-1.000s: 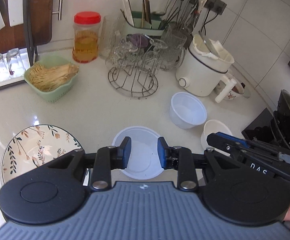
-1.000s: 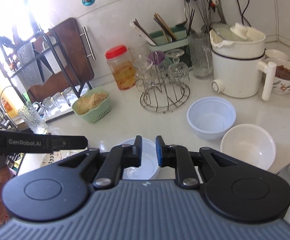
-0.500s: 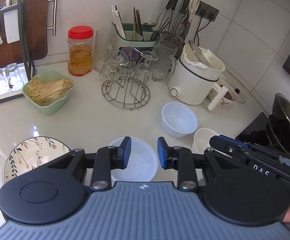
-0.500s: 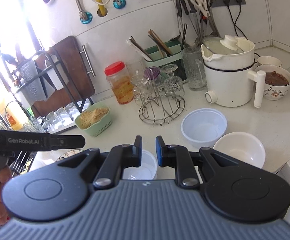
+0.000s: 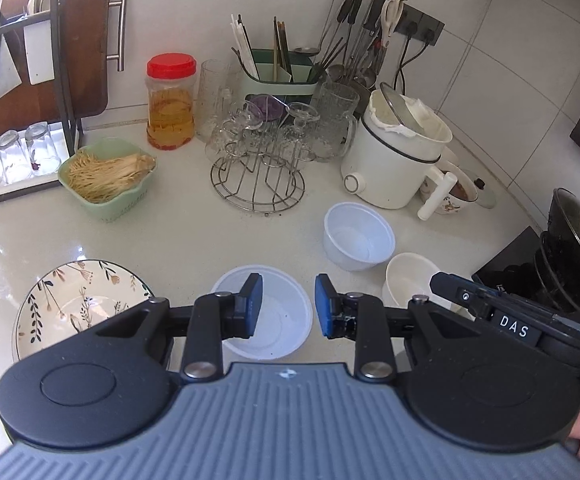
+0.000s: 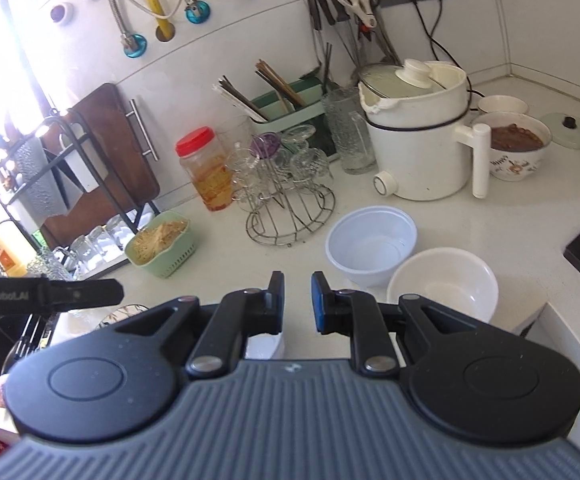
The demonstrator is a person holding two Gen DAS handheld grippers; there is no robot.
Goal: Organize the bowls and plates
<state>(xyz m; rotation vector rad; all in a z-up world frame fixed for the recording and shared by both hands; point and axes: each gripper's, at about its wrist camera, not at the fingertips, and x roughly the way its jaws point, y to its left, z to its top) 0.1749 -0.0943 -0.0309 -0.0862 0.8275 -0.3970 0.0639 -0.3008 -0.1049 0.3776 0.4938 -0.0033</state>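
- my left gripper (image 5: 286,304) hangs above the counter (image 5: 194,236) with its blue pads apart and nothing between them.
- right under that gap sits a shallow white bowl (image 5: 274,336), near the front edge.
- left of that bowl, close beside it, lies the floral plate (image 5: 74,300), flat on the counter.
- farther and to the right stands a deeper white plastic bowl (image 5: 359,236); the cream bowl (image 5: 407,278) sits just near-right of it, rims about touching.
- my right gripper (image 6: 294,298) is also parted, holding nothing, above the near counter.
- from the right view the plastic bowl (image 6: 369,240) and cream bowl (image 6: 443,286) lie just right of my fingers; the shallow bowl (image 6: 266,346) is mostly hidden under the gripper body.
- behind the bowls: a wire glass rack (image 5: 258,176), a white cooker (image 5: 393,160), a red-lidded jar (image 5: 170,102) and a green basket (image 5: 110,178) of noodles at far left.
- the other gripper's black tip shows at the right edge of the left view.
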